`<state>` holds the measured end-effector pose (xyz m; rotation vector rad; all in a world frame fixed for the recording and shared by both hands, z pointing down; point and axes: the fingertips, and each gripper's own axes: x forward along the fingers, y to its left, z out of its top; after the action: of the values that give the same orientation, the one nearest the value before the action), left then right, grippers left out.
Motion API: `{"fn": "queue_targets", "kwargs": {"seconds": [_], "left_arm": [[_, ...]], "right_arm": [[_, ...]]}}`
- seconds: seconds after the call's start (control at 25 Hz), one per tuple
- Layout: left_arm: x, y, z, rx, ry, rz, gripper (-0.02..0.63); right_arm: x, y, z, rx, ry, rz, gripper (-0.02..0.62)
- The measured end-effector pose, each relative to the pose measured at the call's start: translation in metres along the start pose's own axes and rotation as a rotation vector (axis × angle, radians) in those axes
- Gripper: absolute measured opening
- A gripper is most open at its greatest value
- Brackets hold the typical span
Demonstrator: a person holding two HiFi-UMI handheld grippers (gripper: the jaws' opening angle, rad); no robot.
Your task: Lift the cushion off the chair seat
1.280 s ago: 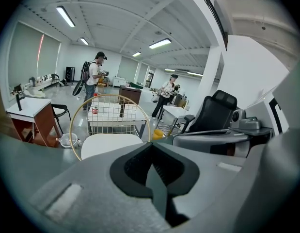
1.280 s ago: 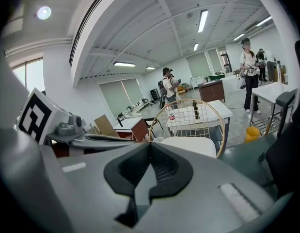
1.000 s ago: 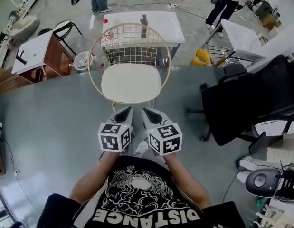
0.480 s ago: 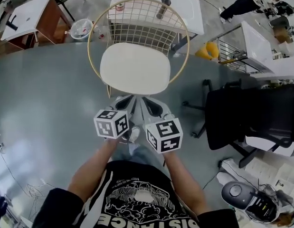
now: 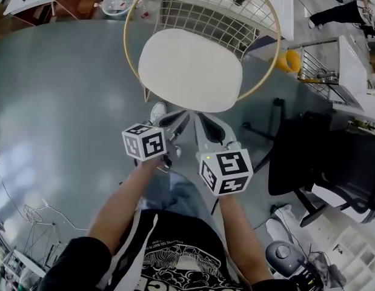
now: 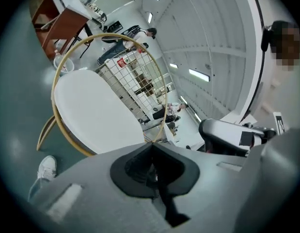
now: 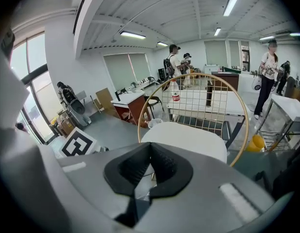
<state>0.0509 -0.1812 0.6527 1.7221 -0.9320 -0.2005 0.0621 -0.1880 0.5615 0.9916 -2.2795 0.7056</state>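
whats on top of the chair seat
A white cushion lies on the chair, covering the whole seat; nothing sits on the cushion. The seat surface beneath it is hidden.

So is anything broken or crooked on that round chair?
No, nothing looks odd. The white oval cushion lies flat and centred on the gold wire chair, which stands upright. The left gripper and right gripper are shut and empty, not touching it.

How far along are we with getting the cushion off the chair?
Nothing done yet: the white cushion lies flat on the chair seat. In hand: the left gripper and right gripper, both shut and empty, hover short of its front edge. Left: open, grip the cushion, lift it off.
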Motion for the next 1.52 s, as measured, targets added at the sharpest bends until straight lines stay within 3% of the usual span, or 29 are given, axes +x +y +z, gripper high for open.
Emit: {"fn": "queue_targets", "kwargs": {"seconds": [0.08, 0.16, 0.28, 0.52, 0.68, 0.88, 1.12, 1.24, 1.36, 1.52], "left_arm": [[0.001, 0.013, -0.005, -0.049, -0.006, -0.034, 0.003], [0.0, 0.03, -0.009, -0.106, -0.005, -0.05, 0.106], [0.002, 0.051, -0.015, -0.183, -0.012, -0.049, 0.121], [0.008, 0.083, -0.033, -0.276, 0.016, -0.021, 0.23], [0.015, 0.095, -0.032, -0.327, -0.01, -0.02, 0.258], [0.026, 0.113, -0.02, -0.412, -0.103, -0.019, 0.258], [0.034, 0.125, -0.003, -0.466, -0.152, -0.019, 0.255], [0.039, 0.123, 0.005, -0.473, -0.165, -0.03, 0.214], [0.04, 0.121, 0.009, -0.488, -0.173, -0.021, 0.07], [0.023, 0.128, 0.019, -0.435, -0.151, 0.007, 0.054]], "right_arm": [[0.005, -0.003, -0.006, -0.002, 0.018, -0.001, 0.0], [0.012, -0.002, -0.011, -0.001, 0.034, 0.0, 0.0], [0.018, -0.003, -0.018, 0.008, 0.051, 0.007, 0.0], [0.029, -0.002, -0.028, 0.005, 0.084, 0.009, 0.0], [0.033, -0.005, -0.033, 0.017, 0.103, 0.01, 0.0], [0.035, -0.014, -0.036, 0.022, 0.123, -0.003, 0.0], [0.037, -0.019, -0.035, 0.031, 0.135, -0.007, 0.0], [0.036, -0.026, -0.033, 0.043, 0.134, -0.017, 0.0], [0.034, -0.029, -0.031, 0.049, 0.132, -0.018, 0.0], [0.039, -0.017, -0.03, 0.061, 0.127, -0.021, 0.0]]}}
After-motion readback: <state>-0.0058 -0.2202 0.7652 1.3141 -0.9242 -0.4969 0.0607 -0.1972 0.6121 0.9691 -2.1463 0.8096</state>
